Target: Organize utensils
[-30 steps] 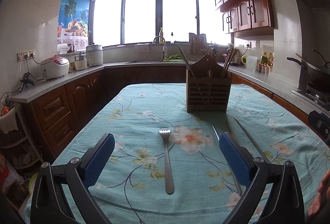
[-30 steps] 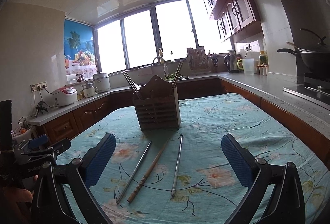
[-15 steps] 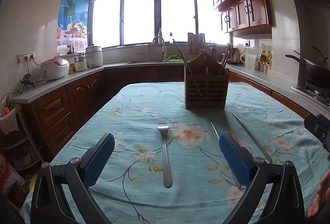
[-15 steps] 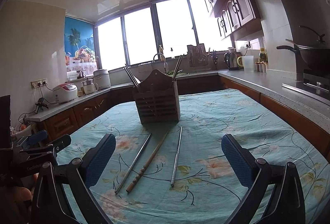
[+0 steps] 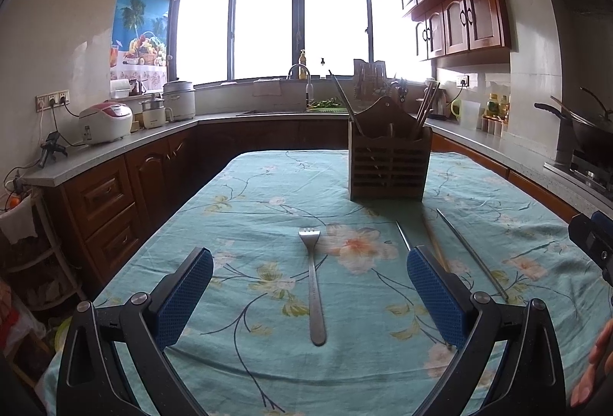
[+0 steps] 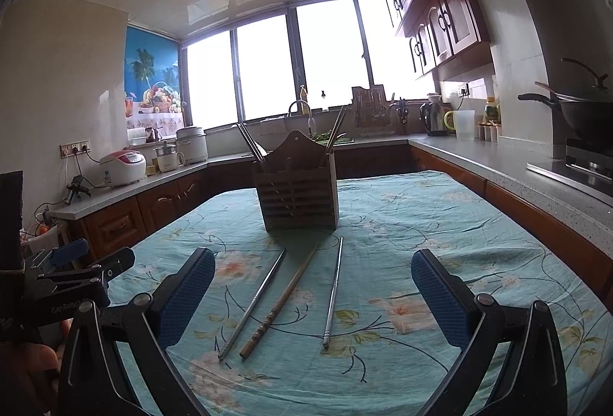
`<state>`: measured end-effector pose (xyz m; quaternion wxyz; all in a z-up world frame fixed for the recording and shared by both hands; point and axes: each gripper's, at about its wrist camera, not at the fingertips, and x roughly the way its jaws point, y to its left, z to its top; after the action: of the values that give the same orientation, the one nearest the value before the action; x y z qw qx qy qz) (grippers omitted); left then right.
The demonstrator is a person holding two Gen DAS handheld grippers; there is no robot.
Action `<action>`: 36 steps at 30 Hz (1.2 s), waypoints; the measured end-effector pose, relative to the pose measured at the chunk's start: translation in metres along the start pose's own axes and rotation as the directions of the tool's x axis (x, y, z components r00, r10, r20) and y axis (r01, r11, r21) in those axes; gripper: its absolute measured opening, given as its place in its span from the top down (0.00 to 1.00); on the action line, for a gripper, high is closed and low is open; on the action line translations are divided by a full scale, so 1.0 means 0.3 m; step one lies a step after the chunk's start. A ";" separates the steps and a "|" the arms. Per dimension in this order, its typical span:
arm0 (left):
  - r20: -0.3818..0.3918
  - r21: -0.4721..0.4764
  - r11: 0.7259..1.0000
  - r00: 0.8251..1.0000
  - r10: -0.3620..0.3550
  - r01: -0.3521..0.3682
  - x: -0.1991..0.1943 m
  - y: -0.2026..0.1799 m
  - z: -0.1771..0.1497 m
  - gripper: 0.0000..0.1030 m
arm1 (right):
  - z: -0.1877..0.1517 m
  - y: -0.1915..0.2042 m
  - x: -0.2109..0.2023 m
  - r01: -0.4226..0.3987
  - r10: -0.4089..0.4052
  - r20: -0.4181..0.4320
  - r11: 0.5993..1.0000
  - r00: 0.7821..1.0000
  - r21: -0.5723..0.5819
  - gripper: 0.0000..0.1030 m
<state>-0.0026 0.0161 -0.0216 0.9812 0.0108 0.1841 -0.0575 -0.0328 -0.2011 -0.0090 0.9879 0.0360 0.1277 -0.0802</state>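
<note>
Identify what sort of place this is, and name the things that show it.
A home kitchen, most likely: a rice cooker on the counter, a sink tap under the window, and a wok on the stove.

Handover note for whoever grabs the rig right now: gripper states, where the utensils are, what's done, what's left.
Left gripper: open, empty, lined up over the fork, which lies flat on the tablecloth, tines pointing toward the holder.
Right gripper: open, empty, above three loose chopsticks: left metal chopstick, wooden chopstick, right metal chopstick.
Wooden utensil holder stands upright beyond them; it already has a few chopsticks in its outer compartments.
Done: nothing grasped at this moment.
Left: pick up the fork and the three chopsticks and slot them into the holder.
</note>
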 end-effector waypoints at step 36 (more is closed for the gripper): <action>-0.009 0.001 1.000 1.000 0.004 -0.004 -0.007 -0.009 0.029 0.01 | 0.008 0.017 -0.004 -0.023 0.023 0.013 1.000 1.000 -0.008 0.00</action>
<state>-0.0016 0.0131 -0.0127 0.9804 0.0118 0.1886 -0.0555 -0.0325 -0.1961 -0.0062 0.9897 0.0332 0.1210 -0.0684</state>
